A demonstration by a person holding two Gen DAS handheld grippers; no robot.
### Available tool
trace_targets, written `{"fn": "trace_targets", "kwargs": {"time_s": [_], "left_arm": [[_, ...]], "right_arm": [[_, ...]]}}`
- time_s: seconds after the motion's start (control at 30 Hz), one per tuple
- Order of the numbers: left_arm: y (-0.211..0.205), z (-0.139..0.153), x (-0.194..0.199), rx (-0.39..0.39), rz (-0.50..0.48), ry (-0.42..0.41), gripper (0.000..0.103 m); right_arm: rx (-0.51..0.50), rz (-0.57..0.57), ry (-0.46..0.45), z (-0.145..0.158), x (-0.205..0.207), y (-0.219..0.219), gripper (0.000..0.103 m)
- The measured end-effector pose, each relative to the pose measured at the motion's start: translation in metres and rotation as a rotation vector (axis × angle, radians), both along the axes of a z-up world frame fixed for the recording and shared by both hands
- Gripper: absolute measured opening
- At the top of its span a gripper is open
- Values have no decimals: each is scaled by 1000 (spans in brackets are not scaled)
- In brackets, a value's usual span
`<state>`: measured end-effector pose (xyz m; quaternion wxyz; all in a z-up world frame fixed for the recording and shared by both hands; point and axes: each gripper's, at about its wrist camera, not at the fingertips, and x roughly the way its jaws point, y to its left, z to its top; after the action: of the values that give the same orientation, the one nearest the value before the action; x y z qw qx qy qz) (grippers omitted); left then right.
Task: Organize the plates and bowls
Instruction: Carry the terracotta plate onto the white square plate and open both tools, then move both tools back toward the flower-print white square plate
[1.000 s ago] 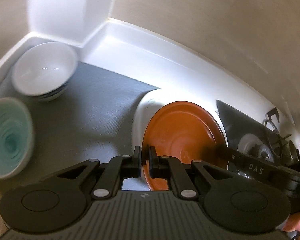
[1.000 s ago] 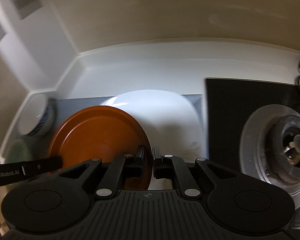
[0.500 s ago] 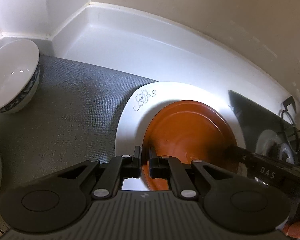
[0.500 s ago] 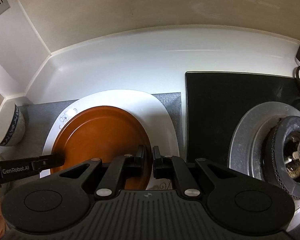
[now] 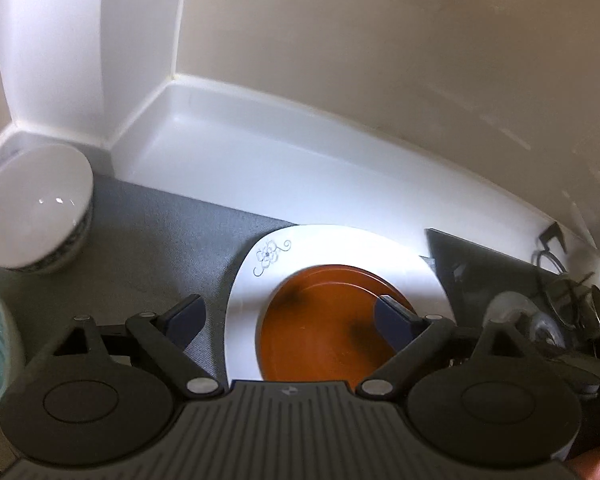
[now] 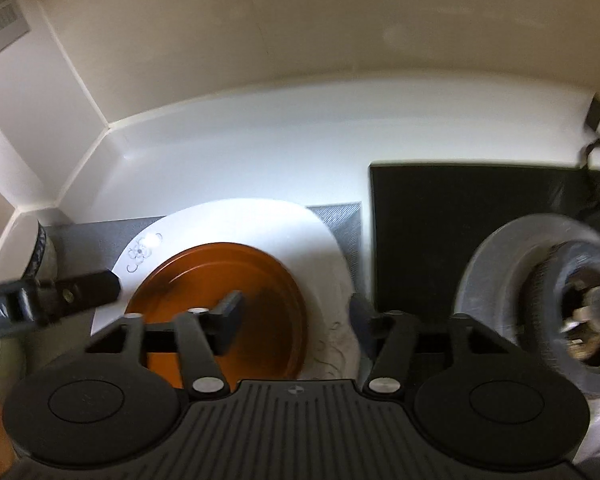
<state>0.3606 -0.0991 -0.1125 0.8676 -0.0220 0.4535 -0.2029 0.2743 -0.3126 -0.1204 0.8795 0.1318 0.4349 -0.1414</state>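
Both hand-held grippers, left [image 5: 288, 320] and right [image 6: 296, 312], gape apart over the orange plate [image 5: 324, 332], which lies on the white plate [image 5: 340, 244] mid-frame.

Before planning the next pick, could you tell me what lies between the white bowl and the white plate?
Only bare grey mat separates the white bowl from the white plate, which carries the orange plate; the left wrist view shows it.

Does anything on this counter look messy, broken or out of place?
Nothing looks broken or spilled. The orange plate lies flat on the white plate, off-centre toward its near edge, with some dark smudges inside. The white bowl stands upright on the grey mat.
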Motion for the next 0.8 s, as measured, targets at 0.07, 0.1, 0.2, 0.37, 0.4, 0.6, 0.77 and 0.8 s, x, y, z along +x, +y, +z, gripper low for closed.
{"fn": "trace_targets", "kwargs": {"time_s": [0.07,0.1,0.2,0.37,0.4,0.6,0.77,0.8], "left_arm": [[6,7,-9,7,-12,-18,102],[11,11,-17,17,-17,-38,103],[22,17,-42,55,-51,-78,103],[44,14,-86,116,-84,-54,103],[49,11,-94,137,-86,-50,103],[71,12,-137,218,-98,-71,103],[82,19,-156,220,-128,-88,103],[83,20,-159,222,-135,-93,103]], "right_arm": [[-39,19,-16,10,-11,8,72],[-53,29,-24,16,-19,13,74],[-57,56,-37,29,-45,26,79],[-28,94,-43,44,-91,52,83],[-25,105,-41,46,-99,58,83],[-44,128,-36,54,-134,97,84],[-57,137,-36,57,-158,127,85],[-64,135,-36,58,-161,131,85]]}}
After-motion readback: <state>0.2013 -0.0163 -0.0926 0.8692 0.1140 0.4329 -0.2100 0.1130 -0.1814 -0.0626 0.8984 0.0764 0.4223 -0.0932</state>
